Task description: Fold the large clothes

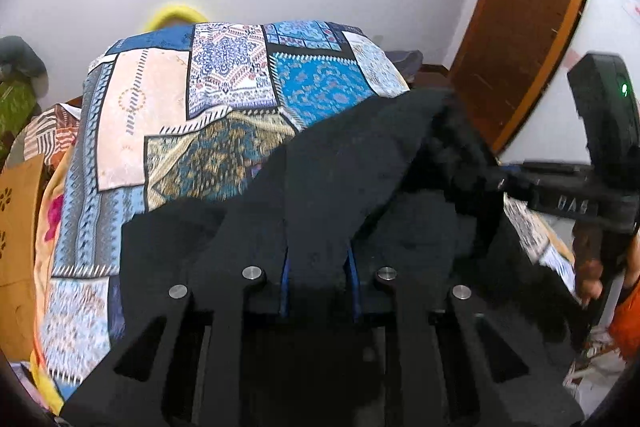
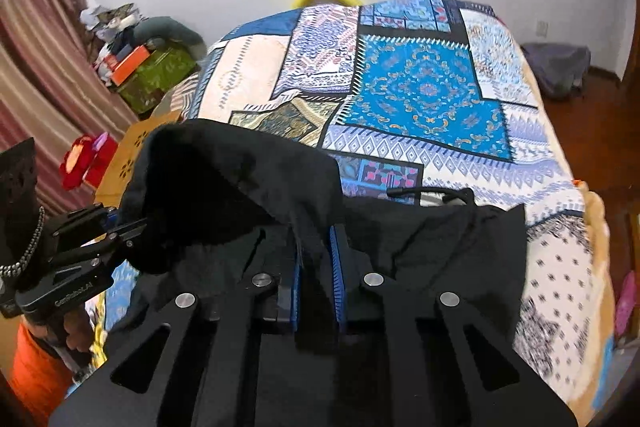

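Note:
A large black garment [image 1: 360, 155] lies bunched at the near end of a bed covered by a blue patchwork bedspread [image 1: 224, 75]. My left gripper [image 1: 318, 247] is shut on a fold of the black cloth, which fills the gap between its blue pads [image 1: 285, 275]. In the right wrist view the same garment [image 2: 240, 167] rises in a hump to the left, and my right gripper [image 2: 316, 251] is shut on another fold of it. Each gripper shows in the other's view: the right gripper [image 1: 504, 183] at the cloth's right side, the left gripper [image 2: 116, 223] at its left side.
The bedspread [image 2: 424, 87] stretches away to a white wall. A brown door [image 1: 528, 7] stands right of the bed. Boxes and clutter [image 2: 148, 67] and a striped curtain [image 2: 40, 47] are on the left. A dark bag [image 2: 560, 67] sits on the floor.

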`<state>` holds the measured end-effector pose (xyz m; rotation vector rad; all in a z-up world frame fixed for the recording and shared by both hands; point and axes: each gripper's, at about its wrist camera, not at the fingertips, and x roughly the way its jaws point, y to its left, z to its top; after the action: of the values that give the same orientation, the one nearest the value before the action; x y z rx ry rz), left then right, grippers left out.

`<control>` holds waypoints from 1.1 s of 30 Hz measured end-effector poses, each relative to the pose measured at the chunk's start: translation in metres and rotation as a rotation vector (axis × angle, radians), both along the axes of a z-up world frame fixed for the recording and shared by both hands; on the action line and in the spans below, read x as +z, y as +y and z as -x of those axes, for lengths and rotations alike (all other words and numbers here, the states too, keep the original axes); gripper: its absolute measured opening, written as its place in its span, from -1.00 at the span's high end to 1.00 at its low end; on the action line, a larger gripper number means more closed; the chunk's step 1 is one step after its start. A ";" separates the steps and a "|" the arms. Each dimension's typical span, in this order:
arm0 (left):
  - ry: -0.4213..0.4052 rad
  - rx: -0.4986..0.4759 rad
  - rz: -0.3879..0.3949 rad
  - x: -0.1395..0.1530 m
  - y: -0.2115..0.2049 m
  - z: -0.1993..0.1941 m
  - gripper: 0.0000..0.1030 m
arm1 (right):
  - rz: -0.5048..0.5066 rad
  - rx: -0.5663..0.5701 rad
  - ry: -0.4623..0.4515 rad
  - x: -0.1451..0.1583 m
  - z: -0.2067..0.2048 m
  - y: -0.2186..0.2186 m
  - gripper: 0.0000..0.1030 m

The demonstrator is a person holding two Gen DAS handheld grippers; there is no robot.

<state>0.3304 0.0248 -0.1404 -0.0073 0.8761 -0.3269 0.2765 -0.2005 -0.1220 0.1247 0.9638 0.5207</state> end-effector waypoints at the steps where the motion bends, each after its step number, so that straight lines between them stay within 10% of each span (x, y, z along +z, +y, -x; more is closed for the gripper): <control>1: 0.009 -0.009 -0.002 0.000 0.000 0.009 0.59 | 0.014 0.006 -0.013 0.003 0.009 0.001 0.77; 6: 0.048 -0.014 -0.059 -0.007 0.000 0.047 0.55 | 0.083 0.040 -0.056 0.009 0.050 0.010 0.70; 11: 0.074 0.007 -0.076 -0.022 0.007 0.086 -0.03 | 0.152 0.061 -0.030 -0.001 0.083 0.017 0.57; 20: 0.182 0.091 -0.144 -0.063 0.038 0.131 -0.03 | 0.152 0.077 0.150 -0.039 0.114 0.004 0.22; 33: -0.032 0.150 -0.123 0.028 0.059 0.114 -0.03 | 0.099 0.030 -0.056 0.039 0.101 -0.012 0.22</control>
<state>0.2163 0.0834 -0.1123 0.0460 0.8571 -0.1320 0.1752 -0.2123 -0.0834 0.0072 0.9356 0.5005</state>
